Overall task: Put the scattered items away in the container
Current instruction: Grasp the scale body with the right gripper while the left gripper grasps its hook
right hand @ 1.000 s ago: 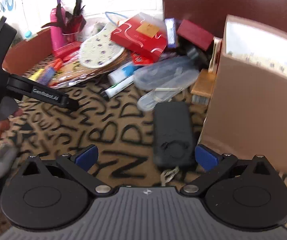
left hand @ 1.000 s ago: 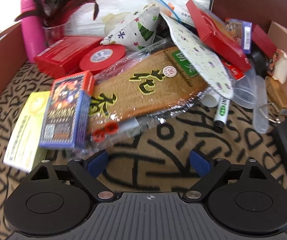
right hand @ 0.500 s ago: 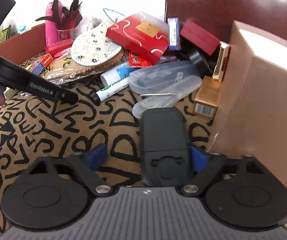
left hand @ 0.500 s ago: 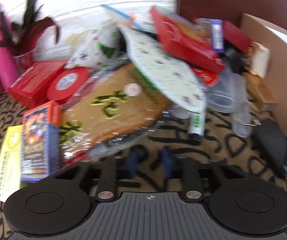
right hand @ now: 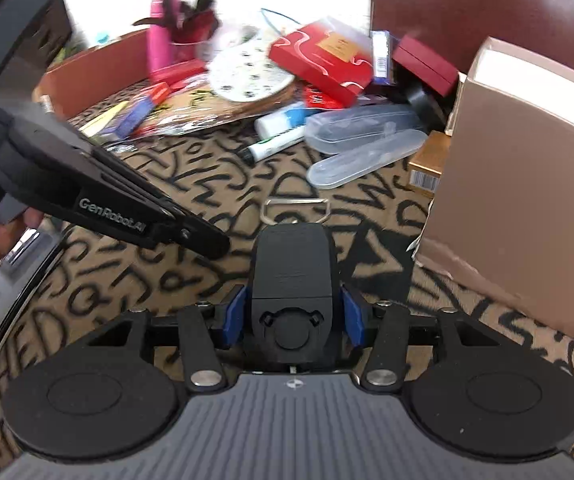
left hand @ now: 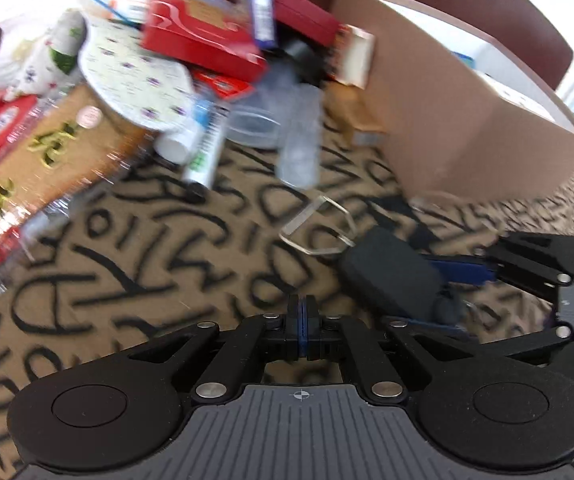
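Between the blue fingers (right hand: 234, 317) of the right gripper (right hand: 293, 318) sits a black key case (right hand: 292, 276) — clamped on both sides, its metal ring (right hand: 294, 207) over the letter-print tabletop (right hand: 215, 184). Just right stands the cardboard box (right hand: 527, 208). Left gripper (left hand: 302, 328) — fingers pressed together, holding nothing.

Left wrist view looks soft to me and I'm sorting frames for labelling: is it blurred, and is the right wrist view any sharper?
Left wrist view: motion blur smears the red box and marker; only the left gripper stays crisp. Right wrist view: sharper near the black case, the far pile slightly smeared, window glare at top.
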The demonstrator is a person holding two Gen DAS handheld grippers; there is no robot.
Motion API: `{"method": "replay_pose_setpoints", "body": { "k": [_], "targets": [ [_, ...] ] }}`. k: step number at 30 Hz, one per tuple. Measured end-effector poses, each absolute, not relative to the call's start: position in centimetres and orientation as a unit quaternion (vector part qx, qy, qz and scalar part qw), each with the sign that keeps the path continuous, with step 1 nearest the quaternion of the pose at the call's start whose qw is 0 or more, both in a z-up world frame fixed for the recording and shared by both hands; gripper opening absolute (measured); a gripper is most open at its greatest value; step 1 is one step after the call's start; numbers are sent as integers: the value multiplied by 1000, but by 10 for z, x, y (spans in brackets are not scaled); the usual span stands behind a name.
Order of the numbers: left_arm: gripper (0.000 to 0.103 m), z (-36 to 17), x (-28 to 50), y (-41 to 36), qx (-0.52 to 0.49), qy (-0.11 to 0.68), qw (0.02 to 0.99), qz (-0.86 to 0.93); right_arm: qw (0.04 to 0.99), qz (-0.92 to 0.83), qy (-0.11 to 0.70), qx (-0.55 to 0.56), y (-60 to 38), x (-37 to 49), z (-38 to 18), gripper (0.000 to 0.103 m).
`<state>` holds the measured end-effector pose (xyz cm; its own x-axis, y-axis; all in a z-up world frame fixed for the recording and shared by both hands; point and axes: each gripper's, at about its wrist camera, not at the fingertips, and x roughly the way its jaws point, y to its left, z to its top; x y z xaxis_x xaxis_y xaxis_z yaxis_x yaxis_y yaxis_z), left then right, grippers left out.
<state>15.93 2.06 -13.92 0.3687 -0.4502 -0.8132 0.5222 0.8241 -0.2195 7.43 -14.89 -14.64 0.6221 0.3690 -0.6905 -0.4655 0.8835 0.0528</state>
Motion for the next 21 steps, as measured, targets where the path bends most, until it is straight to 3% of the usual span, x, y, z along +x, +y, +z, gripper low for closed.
{"method": "replay_pose_setpoints", "body": {
  "k": [2, 5, 7, 11, 14, 19, 21],
  "targets": [
    [30, -137, 154, 18, 29, 478, 827, -295, 895, 237, 374, -55, -153, 67, -146, 72],
    [44, -131, 158, 15, 7, 478, 828, -293, 896, 233, 376, -50, -158, 61, -146, 72],
    [46, -128, 164, 13, -8, 481, 827, -290, 896, 230, 376, -48, -159, 61, -146, 71],
    [63, -120, 173, 19, -58, 479, 824, -295, 896, 231, 375, -53, -158, 66, -146, 69],
    [66, -117, 180, 14, -63, 476, 825, -298, 896, 233, 374, -57, -158, 71, -150, 68],
    [59, -116, 204, 5, -32, 452, 855, -251, 895, 240, 368, -76, -158, 73, -152, 64],
    [37, -123, 214, -1, -15, 461, 852, -246, 894, 245, 367, -80, -161, 73, -153, 64]
  ]
}}
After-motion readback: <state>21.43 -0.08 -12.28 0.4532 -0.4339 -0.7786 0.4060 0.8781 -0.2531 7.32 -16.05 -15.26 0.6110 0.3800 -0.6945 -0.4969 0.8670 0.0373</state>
